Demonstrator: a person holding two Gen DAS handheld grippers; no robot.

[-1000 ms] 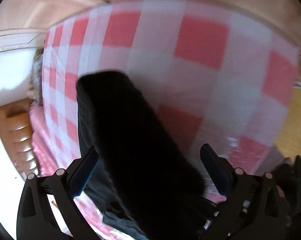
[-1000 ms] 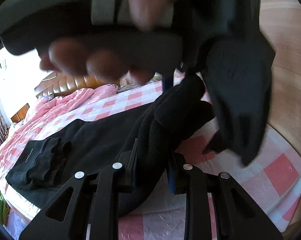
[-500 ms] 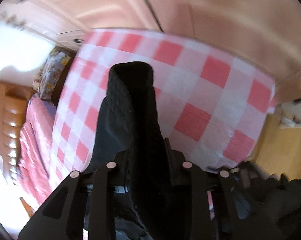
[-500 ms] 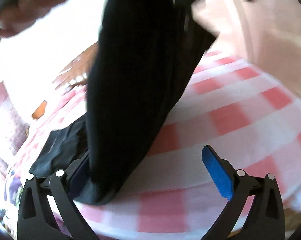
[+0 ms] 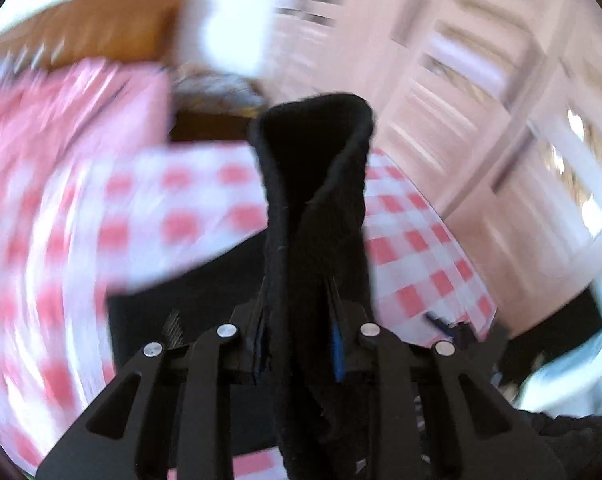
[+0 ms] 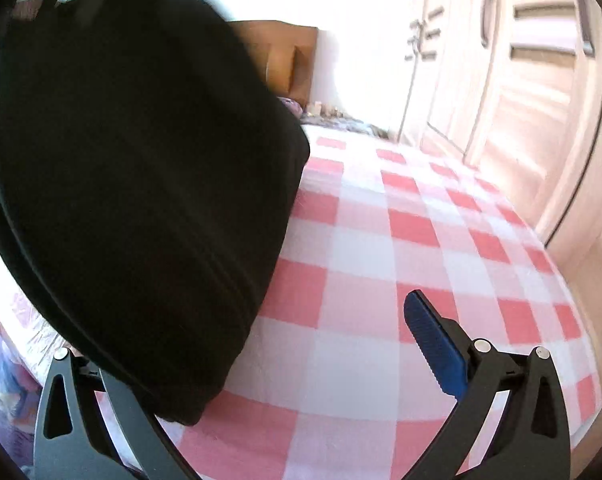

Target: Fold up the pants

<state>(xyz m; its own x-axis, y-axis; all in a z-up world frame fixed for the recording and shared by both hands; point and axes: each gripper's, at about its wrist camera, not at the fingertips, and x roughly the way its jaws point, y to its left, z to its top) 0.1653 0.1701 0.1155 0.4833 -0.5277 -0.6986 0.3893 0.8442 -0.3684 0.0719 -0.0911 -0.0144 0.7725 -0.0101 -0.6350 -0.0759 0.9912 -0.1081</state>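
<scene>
left gripper (image 5: pixel 299 344): jaws closed tight on a fold of the black pants (image 5: pixel 315 216); cloth is pinched between the blue pads and stands up past the fingertips as a thick ribbed band.
right gripper (image 6: pixel 257 356): jaws spread wide, nothing gripped; blue right pad (image 6: pixel 435 346) is seen bare, left finger is hidden behind the cloth.
pants, left view: rest of the cloth is seen dark below the gripper, over the bed (image 5: pixel 173 208); view heavily blurred.
pants, right view: pants (image 6: pixel 133 184) hang as a broad dark mass across the left half of the frame, lower edge near the bed's near edge; contact with the sheet cannot be told.
bed (image 6: pixel 401 248): red-and-white checked sheet.
wardrobe (image 6: pixel 521 72): pale doors beyond the bed's far right edge.
headboard (image 6: pixel 291 60): brown, at the bed's far end.
</scene>
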